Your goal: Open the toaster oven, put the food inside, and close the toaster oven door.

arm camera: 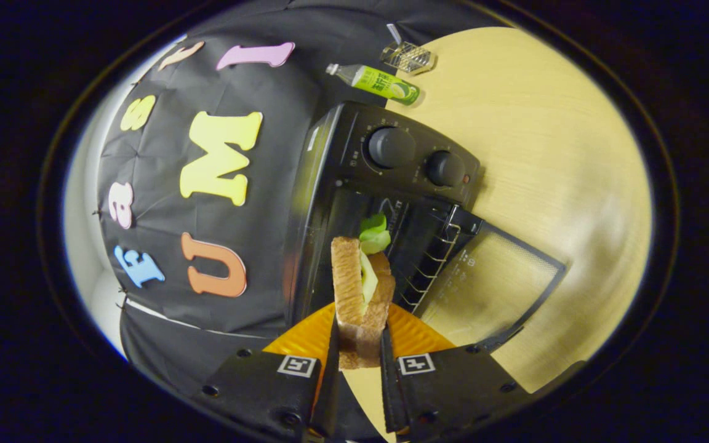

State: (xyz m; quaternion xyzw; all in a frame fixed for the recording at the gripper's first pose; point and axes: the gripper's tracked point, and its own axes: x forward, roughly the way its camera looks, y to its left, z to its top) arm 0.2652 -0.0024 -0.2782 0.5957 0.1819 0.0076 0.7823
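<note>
Toasted bread forms the two outer slices of the sandwich (362, 295), with a pale green lettuce leaf (374, 235) standing out past its far end. The tool (359, 344) is closed on this sandwich: one finger (332, 363) presses on each bread face near the sandwich's near end, and the item stands between them on edge, pointing forward.

Behind the sandwich and under it, an orange ribbed plate (413, 335) shows on both sides of the fingers. It rests on the light wood-grain surface (551, 160).

Just ahead of the sandwich stands the black toaster oven (342, 184). Its door (490, 283) is fully open, hinged down and lying flat over the surface, with the glass pane facing up. The wire rack (425, 264) inside the cavity is visible at the opening. The sandwich's far end with the lettuce lies at the mouth of the cavity; whether it has crossed the threshold cannot be told. Two round control knobs (391, 147) sit on the oven's front panel beside the opening.

Beyond the oven, a green-labelled plastic bottle (376, 82) lies on its side at the surface's far end, and a clear ribbed object (407, 57) lies just beside it.
</note>
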